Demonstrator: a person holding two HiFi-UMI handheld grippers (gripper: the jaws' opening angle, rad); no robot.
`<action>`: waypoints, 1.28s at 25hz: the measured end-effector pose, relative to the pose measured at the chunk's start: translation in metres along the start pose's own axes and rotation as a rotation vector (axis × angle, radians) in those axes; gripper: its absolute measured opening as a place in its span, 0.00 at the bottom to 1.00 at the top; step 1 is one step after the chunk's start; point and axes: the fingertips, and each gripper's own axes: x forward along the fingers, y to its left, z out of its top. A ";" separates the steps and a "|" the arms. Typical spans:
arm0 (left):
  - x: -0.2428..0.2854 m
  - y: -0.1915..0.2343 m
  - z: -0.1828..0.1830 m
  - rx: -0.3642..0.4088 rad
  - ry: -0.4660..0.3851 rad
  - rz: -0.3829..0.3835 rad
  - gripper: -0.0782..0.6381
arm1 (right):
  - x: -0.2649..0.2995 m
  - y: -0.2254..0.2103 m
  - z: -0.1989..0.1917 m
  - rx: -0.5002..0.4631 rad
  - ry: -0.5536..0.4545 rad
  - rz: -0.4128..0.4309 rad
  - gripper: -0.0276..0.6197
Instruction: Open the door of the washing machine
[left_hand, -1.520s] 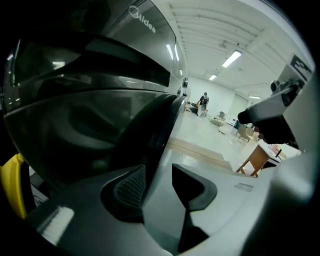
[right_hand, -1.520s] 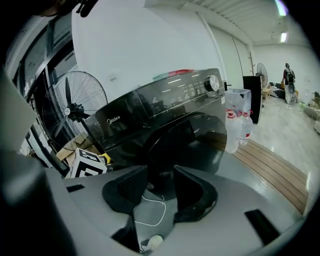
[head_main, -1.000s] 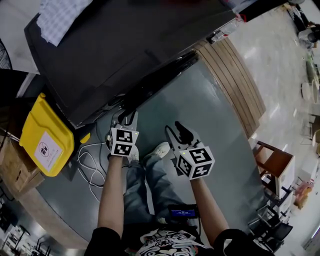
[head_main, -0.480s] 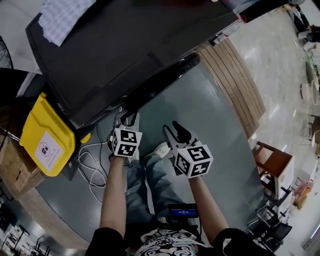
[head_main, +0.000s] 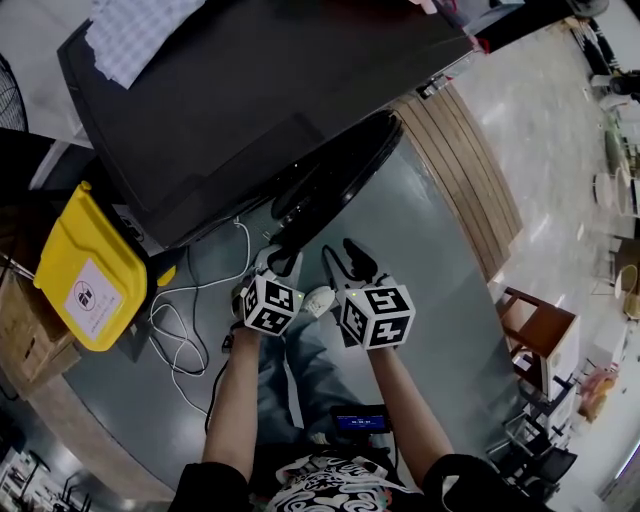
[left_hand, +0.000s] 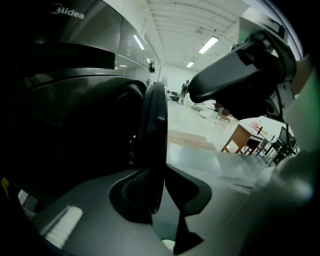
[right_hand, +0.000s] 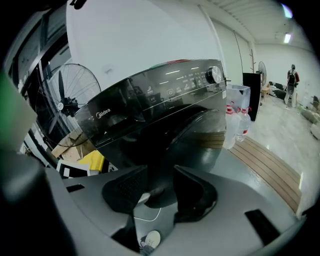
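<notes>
The edge of the washing machine door (left_hand: 155, 125) is clamped in the left gripper (left_hand: 156, 182), while the empty jaws of the right gripper (right_hand: 159, 186) are opening.

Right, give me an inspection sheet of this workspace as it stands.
Surface: grey floor, with wooden slats beside the machine.
Job's things: black washing machine; its round door stands partly open.
Clutter: yellow container and cardboard box at the machine's side; checked cloth on its top.
Grippers: left gripper shut on the door's edge; right gripper jaws apart and opening, nothing between them.
Cables: white cable looped on the floor near the container.
Surroundings: standing fan, water bottles, wooden table.
</notes>
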 end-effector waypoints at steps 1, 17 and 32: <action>0.001 -0.009 0.001 0.007 -0.005 -0.015 0.21 | 0.000 -0.003 -0.001 0.010 -0.001 -0.017 0.30; -0.033 -0.019 -0.005 -0.250 -0.115 -0.021 0.32 | 0.000 -0.046 -0.024 0.002 0.054 -0.240 0.33; -0.044 -0.012 0.007 -0.269 -0.124 0.026 0.32 | -0.066 -0.126 -0.053 0.061 0.092 -0.479 0.24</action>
